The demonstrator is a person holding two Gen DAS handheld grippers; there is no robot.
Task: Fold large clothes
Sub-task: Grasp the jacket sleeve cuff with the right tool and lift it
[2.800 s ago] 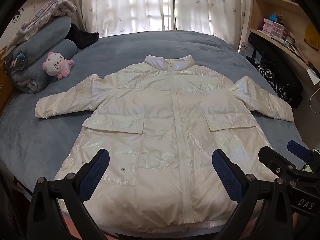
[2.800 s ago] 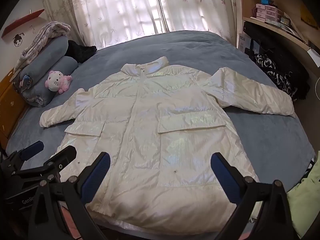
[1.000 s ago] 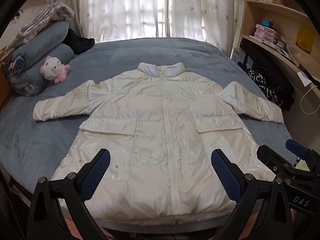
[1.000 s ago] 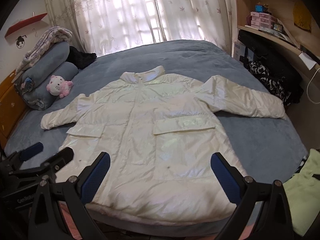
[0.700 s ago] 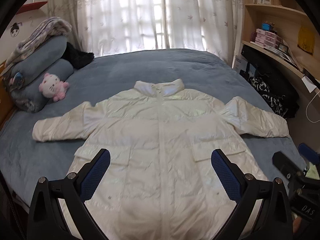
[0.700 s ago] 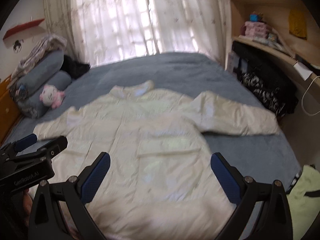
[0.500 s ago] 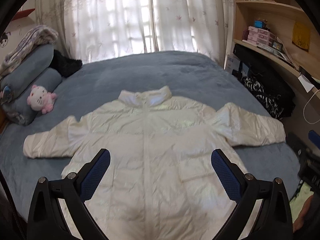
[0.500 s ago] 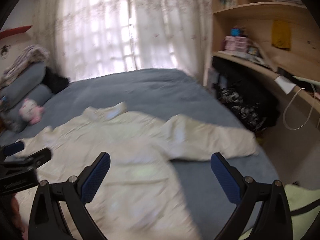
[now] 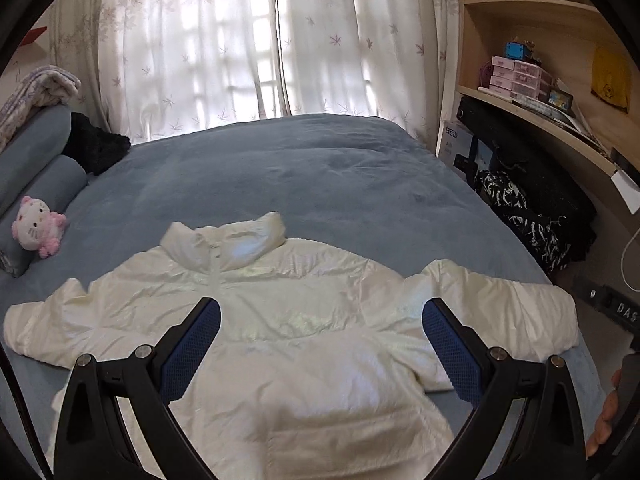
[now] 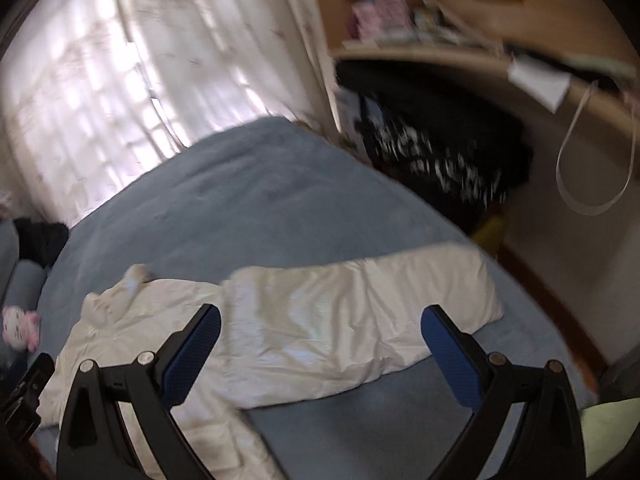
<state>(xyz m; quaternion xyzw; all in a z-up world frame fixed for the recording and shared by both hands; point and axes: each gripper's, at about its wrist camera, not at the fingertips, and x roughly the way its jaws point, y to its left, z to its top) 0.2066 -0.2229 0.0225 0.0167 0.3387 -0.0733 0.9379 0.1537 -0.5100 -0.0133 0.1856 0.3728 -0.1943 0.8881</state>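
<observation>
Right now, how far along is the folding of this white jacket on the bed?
Done: the white jacket lies spread flat, front up, on the blue bed, both sleeves out. In hand: nothing; the left gripper and right gripper are open, the right facing the jacket's right-side sleeve. Left: every fold.

Blue bed [image 9: 320,184] bears white jacket [image 9: 288,320], plush toy [image 9: 36,232].

Puffer jacket [image 9: 304,320] is a shiny cream-white with a pearly sheen, lying on a dusty blue-grey bedspread [image 9: 304,176]. Curtains [image 9: 256,40] are sheer white with little grey-mauve leaf prints. Plush toy [image 9: 36,227] is white and pink. Gripper pads [image 9: 188,350] are blue with a fine mesh texture on black arms. Shelving [image 9: 532,52] is pale wood, and the storage boxes [image 9: 516,78] on it are lilac-pink.
</observation>
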